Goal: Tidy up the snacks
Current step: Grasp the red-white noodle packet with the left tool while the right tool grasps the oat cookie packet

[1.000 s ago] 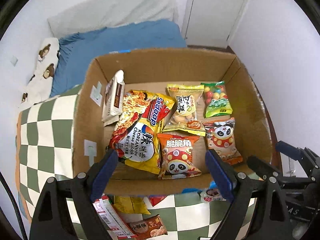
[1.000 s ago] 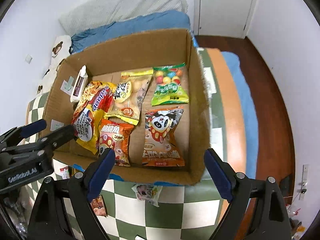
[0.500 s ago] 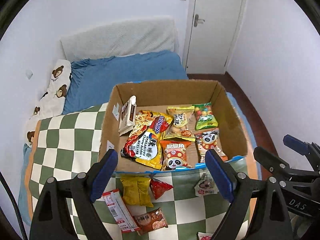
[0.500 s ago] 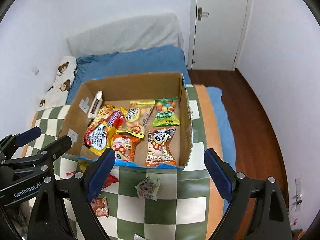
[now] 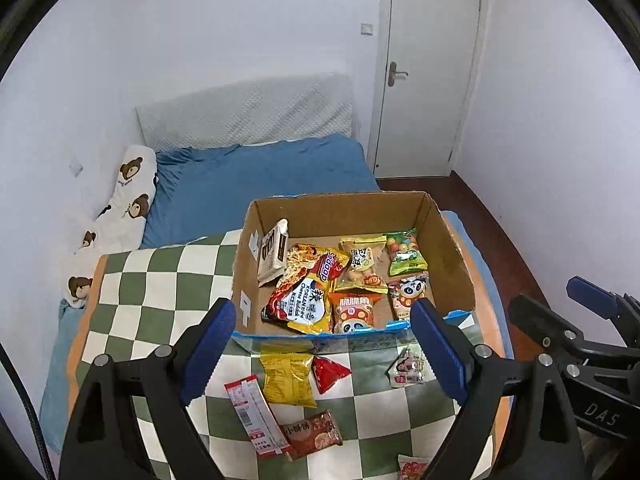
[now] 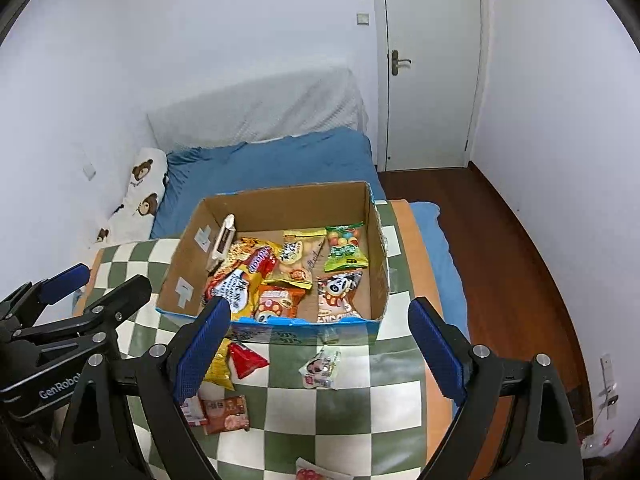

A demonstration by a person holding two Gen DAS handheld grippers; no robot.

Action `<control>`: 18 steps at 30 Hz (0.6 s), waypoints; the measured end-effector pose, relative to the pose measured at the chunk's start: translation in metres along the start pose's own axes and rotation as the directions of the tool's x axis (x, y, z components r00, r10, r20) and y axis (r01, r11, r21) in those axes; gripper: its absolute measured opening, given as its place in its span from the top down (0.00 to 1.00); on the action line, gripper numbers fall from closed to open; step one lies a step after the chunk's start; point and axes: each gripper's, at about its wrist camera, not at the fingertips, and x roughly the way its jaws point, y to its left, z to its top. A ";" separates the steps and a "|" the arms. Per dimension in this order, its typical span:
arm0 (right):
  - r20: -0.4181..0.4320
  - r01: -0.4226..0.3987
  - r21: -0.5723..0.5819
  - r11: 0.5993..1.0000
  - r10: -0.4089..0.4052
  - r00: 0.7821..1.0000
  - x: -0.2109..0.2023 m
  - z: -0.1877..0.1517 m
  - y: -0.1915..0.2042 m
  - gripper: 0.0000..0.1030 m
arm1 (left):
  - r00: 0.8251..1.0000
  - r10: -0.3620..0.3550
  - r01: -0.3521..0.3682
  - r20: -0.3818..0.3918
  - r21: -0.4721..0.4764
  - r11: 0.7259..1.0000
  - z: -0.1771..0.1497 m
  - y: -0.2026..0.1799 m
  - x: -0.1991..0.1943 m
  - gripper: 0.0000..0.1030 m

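An open cardboard box (image 5: 456,264) stands on a green-and-white checkered blanket (image 5: 160,280). It holds several snack packets, among them a noodle packet (image 5: 308,296) and a green candy bag (image 5: 406,254). In front of the box lie loose snacks: a yellow packet (image 5: 289,376), a red triangular packet (image 5: 328,368), a white-and-red stick (image 5: 256,416), a brown packet (image 5: 312,434) and a small white packet (image 5: 408,368). My left gripper (image 5: 320,310) hovers open and empty above them. My right gripper (image 6: 318,306) is open and empty too, over the box (image 6: 176,276) front.
The blanket covers a bed with a blue sheet (image 5: 260,184) and a bear-print pillow (image 5: 128,196) at the left wall. A white door (image 5: 424,80) is shut behind. Wooden floor (image 6: 500,260) runs along the bed's right side.
Both grippers have drawn back and up from the box, which now looks smaller. The loose snacks on the blanket have come into view. Both stayed open.
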 end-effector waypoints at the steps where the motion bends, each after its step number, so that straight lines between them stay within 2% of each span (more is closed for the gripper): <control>1: 0.005 -0.004 0.002 1.000 0.004 1.000 -0.003 -0.001 0.001 0.10 | 1.000 -0.003 0.003 -0.008 -0.007 1.000 -0.002 0.002 0.000 0.13; 5: -0.039 -0.038 0.034 0.999 0.039 0.998 -0.002 -0.012 0.002 0.05 | 0.998 -0.002 -0.001 -0.059 -0.038 0.999 -0.022 0.013 0.007 0.13; 7: -0.097 -0.056 0.062 0.996 0.062 0.993 0.007 -0.027 0.000 0.05 | 0.994 0.005 -0.011 -0.111 -0.056 0.998 -0.041 0.023 0.017 0.13; 10: -0.225 -0.070 0.131 0.989 0.099 0.969 0.033 -0.063 -0.007 0.05 | 0.975 0.037 -0.055 -0.217 -0.076 0.996 -0.080 0.043 0.039 0.13; 13: -0.370 -0.045 0.202 0.978 0.119 0.921 0.064 -0.113 -0.018 0.05 | 0.942 0.069 -0.106 -0.330 -0.096 0.990 -0.118 0.068 0.062 0.13; 14: -0.420 -0.032 0.233 0.972 0.130 0.898 0.076 -0.133 -0.023 0.05 | 0.932 0.074 -0.116 -0.356 -0.098 0.988 -0.128 0.073 0.067 0.13; 16: -0.502 0.004 0.273 0.962 0.139 0.854 0.096 -0.167 -0.032 0.05 | 0.901 0.095 -0.156 -0.423 -0.111 0.981 -0.153 0.091 0.082 0.13; 18: -0.575 0.032 0.320 0.947 0.167 0.801 0.116 -0.199 -0.038 0.05 | 0.877 0.104 -0.181 -0.468 -0.123 0.976 -0.170 0.102 0.090 0.13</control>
